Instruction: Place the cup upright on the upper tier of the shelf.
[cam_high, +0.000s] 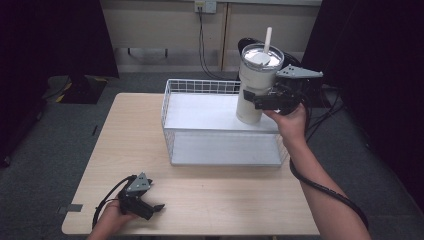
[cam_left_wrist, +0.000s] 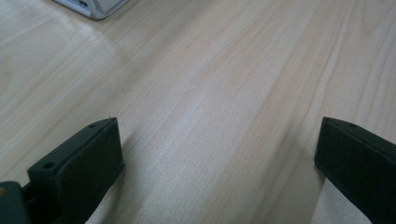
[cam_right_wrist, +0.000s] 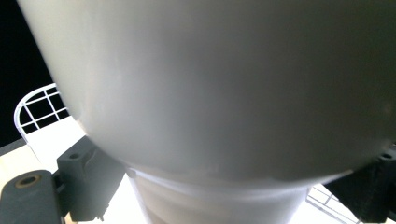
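right gripper (cam_high: 261, 100) has its jaws clamped on the tumbler (cam_high: 255, 82), which stands upright at the basket's (cam_high: 200, 86) far right corner, straw up. left gripper (cam_high: 156, 206) sits well off near the table (cam_high: 130, 135) edge, jaws apart and empty

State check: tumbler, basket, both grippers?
tumbler: upright, lid on, straw in, in the basket's far right corner
wire basket: upright on the table, holds the tumbler
right gripper: shut on the tumbler
left gripper: jaws open, holds nothing, low over the table
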